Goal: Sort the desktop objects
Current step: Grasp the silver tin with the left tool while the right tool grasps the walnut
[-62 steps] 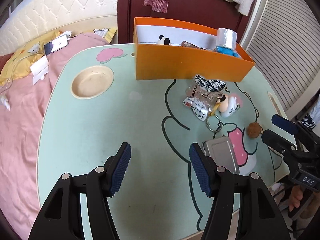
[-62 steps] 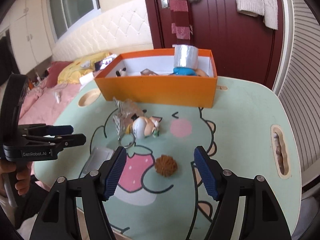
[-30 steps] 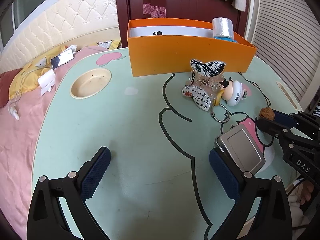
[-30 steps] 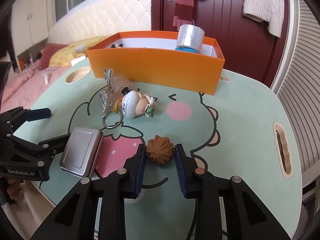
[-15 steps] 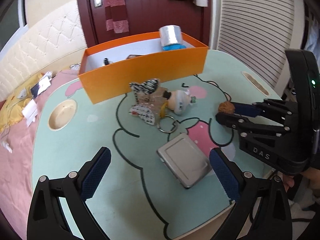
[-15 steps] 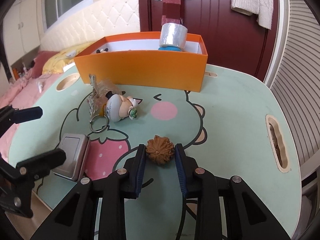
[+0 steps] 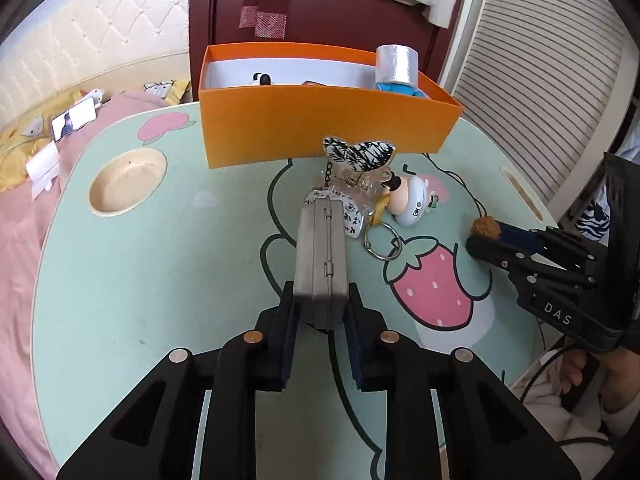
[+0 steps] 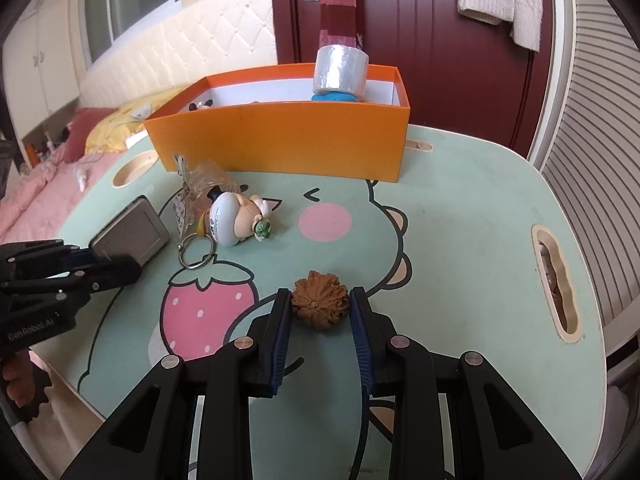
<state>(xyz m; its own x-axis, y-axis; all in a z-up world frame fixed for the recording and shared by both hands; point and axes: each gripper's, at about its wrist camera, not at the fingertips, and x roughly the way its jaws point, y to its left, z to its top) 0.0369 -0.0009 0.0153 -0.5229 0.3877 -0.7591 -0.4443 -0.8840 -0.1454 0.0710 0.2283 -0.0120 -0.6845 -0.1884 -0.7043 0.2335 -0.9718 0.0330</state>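
Observation:
A grey metal tin (image 7: 320,248) stands on edge between the pads of my left gripper (image 7: 320,300), whose jaws are closing and press on its two flat faces. The right wrist view shows the tin (image 8: 130,232) tilted at the tip of the left gripper (image 8: 112,264), over the table's left side. My right gripper (image 8: 320,308) is shut on a brown wrinkled walnut (image 8: 320,306) near the table's front. In the left wrist view the walnut (image 7: 485,227) shows at the right gripper's (image 7: 486,236) tip. An orange box (image 7: 320,128) stands at the back.
On the mint cartoon table (image 7: 140,260) lie a clear patterned hair clip (image 7: 358,160) and a doll keychain (image 7: 412,204) with a ring, in front of the box. A tape roll (image 7: 396,64) and small toys sit in the box. A bed borders the table's left side.
The left gripper's wide jaws have come together on the tin, which lay flat and now stands on edge between the pads. The right gripper keeps still on the walnut.

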